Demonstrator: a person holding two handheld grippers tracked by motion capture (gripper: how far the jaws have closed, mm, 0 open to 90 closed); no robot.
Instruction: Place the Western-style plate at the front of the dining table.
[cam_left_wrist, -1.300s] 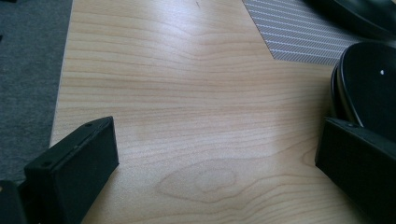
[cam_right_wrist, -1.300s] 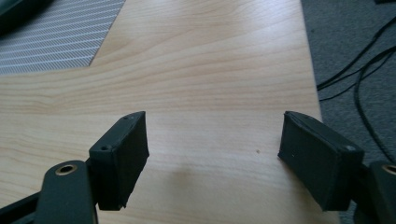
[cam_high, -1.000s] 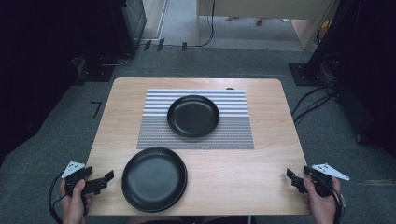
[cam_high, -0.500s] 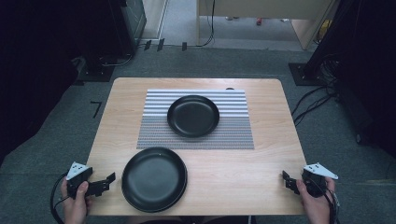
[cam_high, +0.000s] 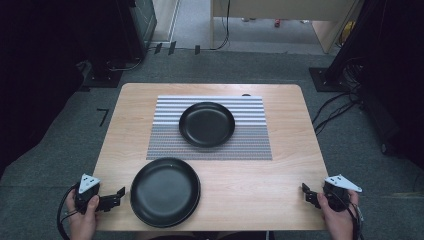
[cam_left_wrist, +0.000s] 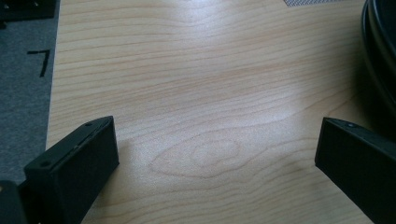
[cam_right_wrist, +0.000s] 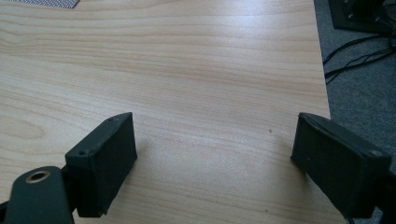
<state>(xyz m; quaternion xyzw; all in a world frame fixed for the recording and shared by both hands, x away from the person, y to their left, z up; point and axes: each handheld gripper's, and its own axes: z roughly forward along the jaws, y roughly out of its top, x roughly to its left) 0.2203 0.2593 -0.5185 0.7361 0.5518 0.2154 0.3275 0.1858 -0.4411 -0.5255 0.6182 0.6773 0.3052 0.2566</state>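
Observation:
A black plate (cam_high: 165, 191) lies on the wooden table (cam_high: 280, 175) near its front left. A second black plate (cam_high: 207, 124) rests on the striped placemat (cam_high: 165, 135) at the table's middle. My left gripper (cam_high: 119, 196) is held low at the front left corner, open and pointing at the near plate's left rim. In the left gripper view its jaws (cam_left_wrist: 217, 135) stand wide over bare wood, with the near plate's rim (cam_left_wrist: 380, 46) at the right edge. My right gripper (cam_high: 306, 194) (cam_right_wrist: 215, 126) sits at the front right corner; its jaws have just opened wider and hold nothing.
Dark equipment and cables (cam_high: 335, 107) lie on the grey carpet around the table. A black tape mark (cam_high: 103, 116) is on the floor to the left. Bare wood stretches between the near plate and the right gripper.
Both hands have sunk slightly toward the table's front edge. The right gripper's jaws stand a little wider. Neither plate has moved.

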